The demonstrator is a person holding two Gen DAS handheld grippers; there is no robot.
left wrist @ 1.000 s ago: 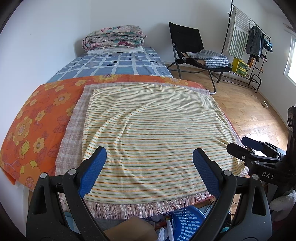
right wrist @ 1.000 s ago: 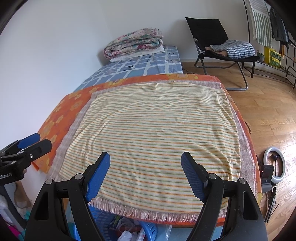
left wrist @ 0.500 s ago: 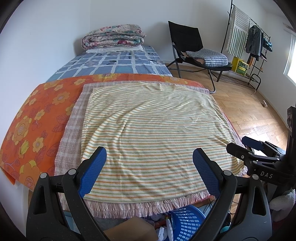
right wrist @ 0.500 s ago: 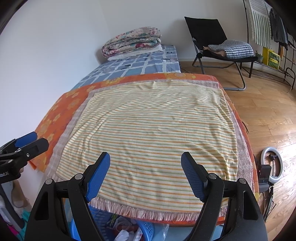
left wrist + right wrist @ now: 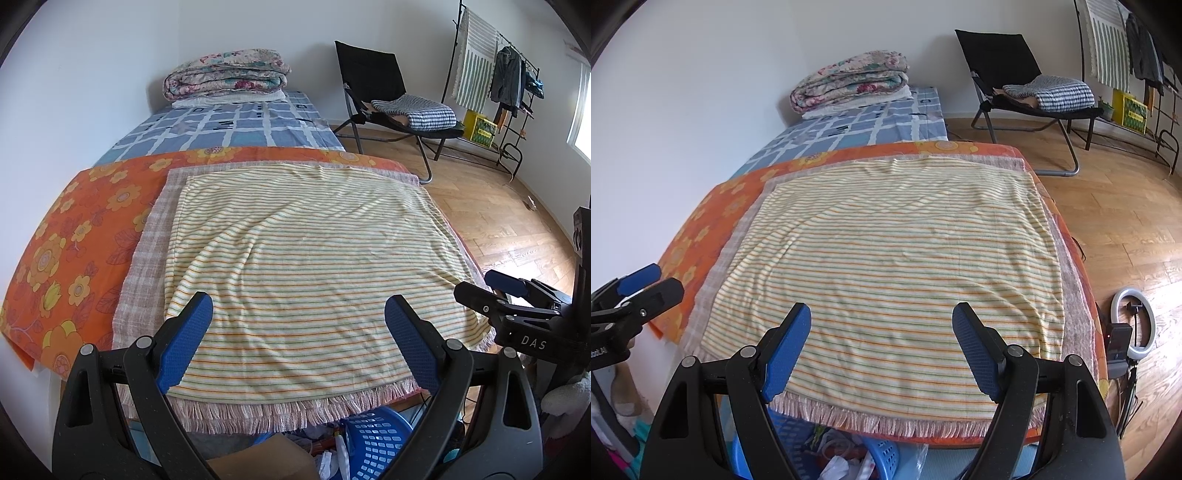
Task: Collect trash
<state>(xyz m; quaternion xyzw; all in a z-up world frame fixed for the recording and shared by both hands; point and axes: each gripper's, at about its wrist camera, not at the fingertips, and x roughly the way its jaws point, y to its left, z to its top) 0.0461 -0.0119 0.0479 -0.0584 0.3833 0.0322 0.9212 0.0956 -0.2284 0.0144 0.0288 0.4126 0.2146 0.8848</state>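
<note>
Lettering "DAS" on right gripper [image 5: 506, 291], fingers apart

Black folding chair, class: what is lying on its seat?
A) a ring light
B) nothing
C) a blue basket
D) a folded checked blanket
D: a folded checked blanket lies on the seat of the black folding chair.

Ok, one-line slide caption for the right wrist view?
Open right gripper poised over a striped blanket on the bed, blue basket of trash below its fringe, nothing held.
</note>
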